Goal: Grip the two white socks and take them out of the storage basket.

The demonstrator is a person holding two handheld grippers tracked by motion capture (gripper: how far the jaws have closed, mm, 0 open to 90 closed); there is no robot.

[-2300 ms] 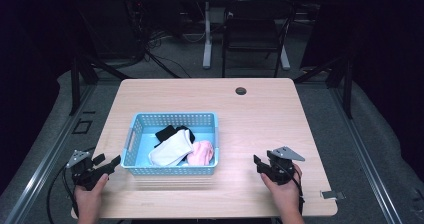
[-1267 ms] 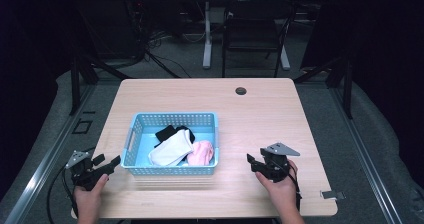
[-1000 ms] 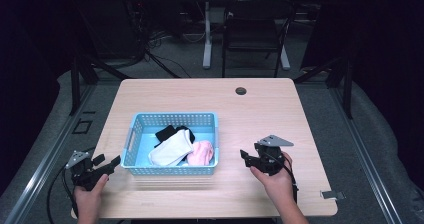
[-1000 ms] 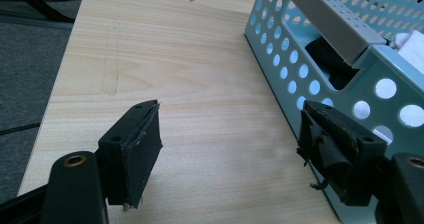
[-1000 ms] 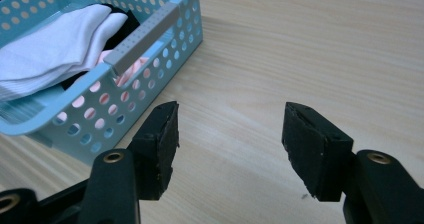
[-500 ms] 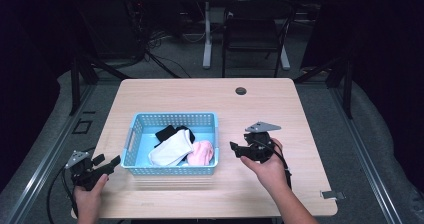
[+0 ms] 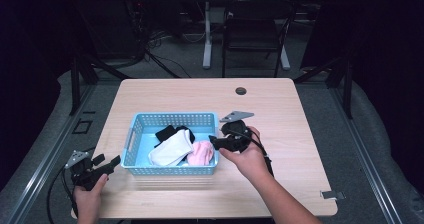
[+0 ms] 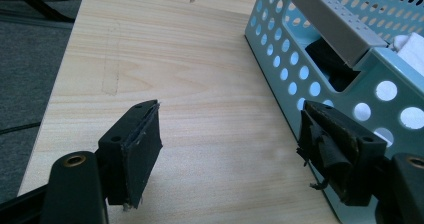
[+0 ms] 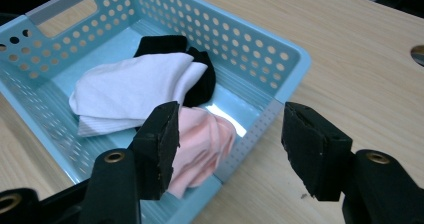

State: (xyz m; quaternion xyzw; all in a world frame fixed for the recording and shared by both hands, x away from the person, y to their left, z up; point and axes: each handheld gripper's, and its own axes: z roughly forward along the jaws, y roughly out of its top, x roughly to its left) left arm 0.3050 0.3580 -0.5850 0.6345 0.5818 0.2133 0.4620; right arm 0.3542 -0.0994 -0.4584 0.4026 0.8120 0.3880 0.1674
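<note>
I take the blue basket (image 7: 172,170) as my landmark, sitting toward the near-left part of the table (image 7: 300,109). Everything I care about lies inside it: a white sock (image 7: 171,148) across the middle, a black sock (image 7: 171,132) partly under it toward the far wall, and a pink sock (image 7: 201,153) in the near-right corner.

My right gripper (image 7: 214,142) hangs at the basket's right wall, jaws pointing in over the rim. In the right gripper view (image 9: 227,146) the jaws stand well apart with nothing between the pads; the pink sock (image 9: 205,144) lies just below and behind the left jaw, and the basket's corner (image 9: 292,59) sits between the two jaws. So it is open and empty.

My left gripper (image 7: 112,163) rests off the basket's near-left corner, at the table edge. In the left gripper view (image 8: 230,149) its jaws also gape wide over bare wood, and the basket wall (image 8: 280,54) runs close by the right jaw. It holds nothing.

As I judge it, the work has barely begun: all three socks are in the basket and none is gripped. What is left is to dip the right gripper in, close on the pink sock as the nearest one, lift it out, then do the same for the others.
</note>
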